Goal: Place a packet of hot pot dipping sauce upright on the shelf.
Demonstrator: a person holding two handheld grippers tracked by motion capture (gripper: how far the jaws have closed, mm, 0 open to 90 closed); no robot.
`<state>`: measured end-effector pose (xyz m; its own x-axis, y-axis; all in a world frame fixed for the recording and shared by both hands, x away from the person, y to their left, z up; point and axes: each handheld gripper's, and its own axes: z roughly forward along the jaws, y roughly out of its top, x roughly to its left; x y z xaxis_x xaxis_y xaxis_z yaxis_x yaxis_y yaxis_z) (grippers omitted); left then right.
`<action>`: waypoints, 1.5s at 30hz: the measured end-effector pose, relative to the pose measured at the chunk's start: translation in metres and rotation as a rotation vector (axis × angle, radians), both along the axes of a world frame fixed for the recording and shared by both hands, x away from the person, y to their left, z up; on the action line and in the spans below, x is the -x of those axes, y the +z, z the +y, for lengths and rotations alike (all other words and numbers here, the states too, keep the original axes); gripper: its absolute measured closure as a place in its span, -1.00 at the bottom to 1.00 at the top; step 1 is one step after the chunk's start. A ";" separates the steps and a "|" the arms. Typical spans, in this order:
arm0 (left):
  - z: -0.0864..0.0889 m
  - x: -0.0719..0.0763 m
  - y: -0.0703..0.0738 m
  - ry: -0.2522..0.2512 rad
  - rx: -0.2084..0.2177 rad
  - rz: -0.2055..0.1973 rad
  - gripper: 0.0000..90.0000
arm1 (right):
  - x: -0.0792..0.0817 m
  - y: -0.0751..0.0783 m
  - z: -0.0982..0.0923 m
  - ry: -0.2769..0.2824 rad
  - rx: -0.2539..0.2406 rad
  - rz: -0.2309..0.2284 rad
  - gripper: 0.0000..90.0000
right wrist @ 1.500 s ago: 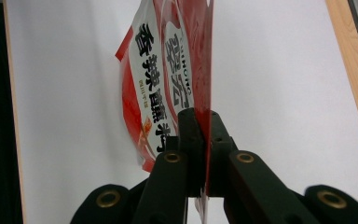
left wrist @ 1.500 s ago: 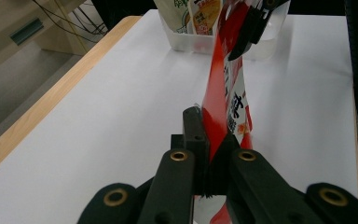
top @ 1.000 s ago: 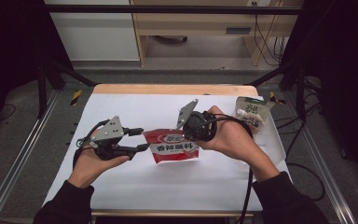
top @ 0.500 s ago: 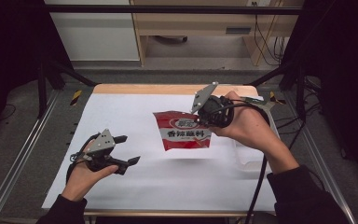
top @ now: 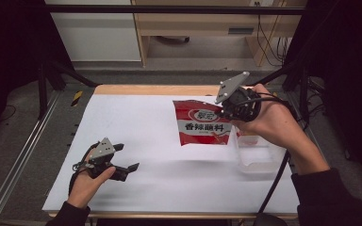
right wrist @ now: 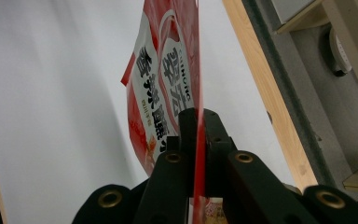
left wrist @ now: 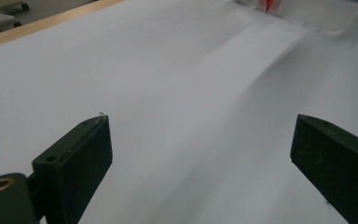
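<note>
Red seasoning packet point(top: 202, 123) hangs clamped in the right gripper point(top: 227, 112); left gripper point(top: 125, 157) just opened, empty

My high view sits above my side of the worktop point(top: 136, 122), facing forward and down, far enough back to take in the whole white surface with floor and furniture across the top of the frame. My left gripper view rides low and close over the white surface, looking along the left claw point(left wrist: 200, 154) toward the clear tray point(left wrist: 307, 11) at the upper right of the frame. My right gripper view looks along the right claw point(right wrist: 196, 135), very near the red packet point(right wrist: 168, 70), with the worktop's wooden edge at the frame's right. All three share the white surface; the packet point(top: 200, 123) and tray point(top: 259, 157) also sit right of centre in the high view.
</note>
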<state>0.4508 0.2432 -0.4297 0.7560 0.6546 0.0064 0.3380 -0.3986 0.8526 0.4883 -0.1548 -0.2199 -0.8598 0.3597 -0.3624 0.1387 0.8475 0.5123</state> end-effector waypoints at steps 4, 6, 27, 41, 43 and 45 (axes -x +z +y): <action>0.005 0.001 -0.011 0.022 -0.027 0.020 -0.88 | 0.002 0.005 -0.013 -0.016 -0.008 -0.013 0.99; 0.006 0.002 -0.010 0.028 -0.030 0.016 -0.88 | 0.003 0.007 -0.018 -0.025 -0.014 -0.017 0.99; 0.014 0.001 -0.012 0.056 -0.048 0.008 -0.88 | 0.010 0.014 -0.084 -0.145 -0.059 -0.049 0.99; 0.015 0.001 -0.012 0.057 -0.051 0.011 -0.87 | 0.015 0.009 -0.129 -0.228 -0.085 -0.054 0.99; 0.015 0.001 -0.012 0.059 -0.048 0.011 -0.88 | 0.015 0.008 -0.135 -0.239 -0.093 -0.054 0.99; 0.016 0.001 -0.012 0.058 -0.048 0.012 -0.87 | 0.015 0.006 -0.139 -0.247 -0.090 -0.048 0.99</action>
